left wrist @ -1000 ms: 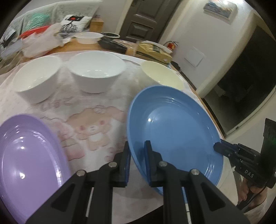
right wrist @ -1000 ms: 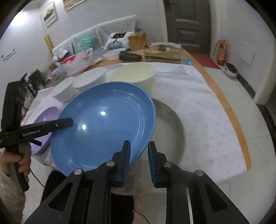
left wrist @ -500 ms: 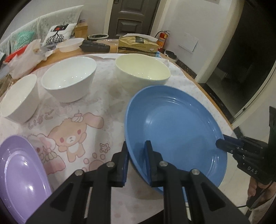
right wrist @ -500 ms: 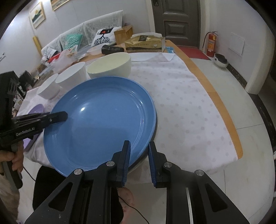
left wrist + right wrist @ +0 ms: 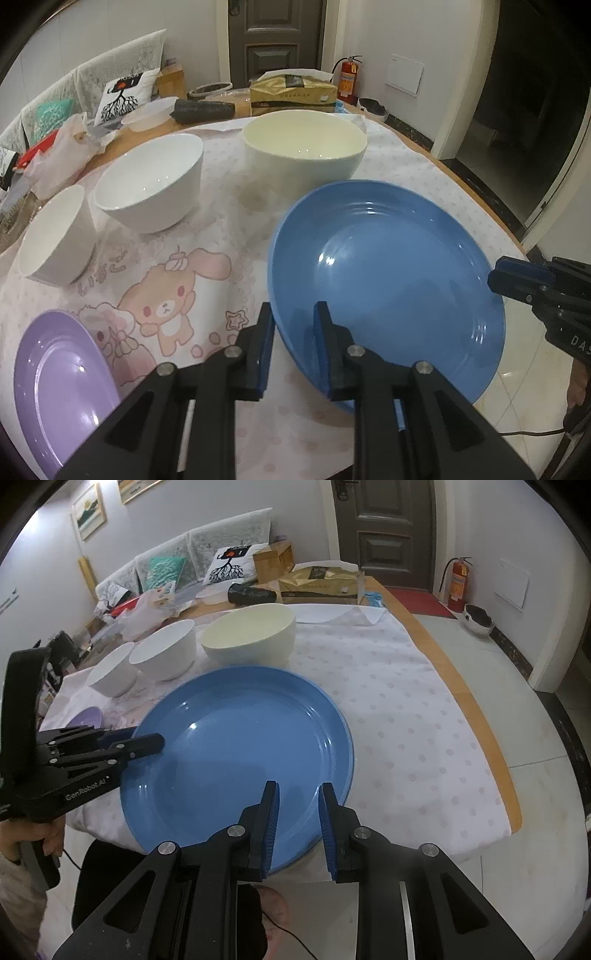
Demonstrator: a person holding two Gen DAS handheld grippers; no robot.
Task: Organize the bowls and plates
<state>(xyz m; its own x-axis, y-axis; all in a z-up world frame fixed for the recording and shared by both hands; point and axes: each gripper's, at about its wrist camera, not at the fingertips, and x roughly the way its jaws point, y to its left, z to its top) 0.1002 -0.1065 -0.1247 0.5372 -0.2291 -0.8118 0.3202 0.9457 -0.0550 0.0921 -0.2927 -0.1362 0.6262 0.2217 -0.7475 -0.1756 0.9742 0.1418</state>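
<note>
A large blue plate (image 5: pixel 388 277) (image 5: pixel 240 757) lies low over the front of the clothed table, overhanging its near edge. My left gripper (image 5: pixel 293 332) (image 5: pixel 147 740) has the plate's left rim between its jaws, which are opening slightly while the pads still touch it. My right gripper (image 5: pixel 299 805) (image 5: pixel 496 273) is shut on the near-right rim. A purple plate (image 5: pixel 62 387) (image 5: pixel 88 716) lies to the left. Behind stand two white bowls (image 5: pixel 151 188) (image 5: pixel 55 236) and a bigger cream bowl (image 5: pixel 306 147) (image 5: pixel 251 635).
A cartoon-print tablecloth (image 5: pixel 166 295) covers the table. At the far end are a gold box (image 5: pixel 291 88), a black roll (image 5: pixel 203 107) and plastic bags (image 5: pixel 62 147). The bare wooden table edge (image 5: pixel 461 686) runs along the right. A person's hand (image 5: pixel 37 838) holds the left gripper.
The blue plate has come down from a raised tilt to lie nearly flat at the table's front. The left view swung right, and its jaws now stand slightly wider.
</note>
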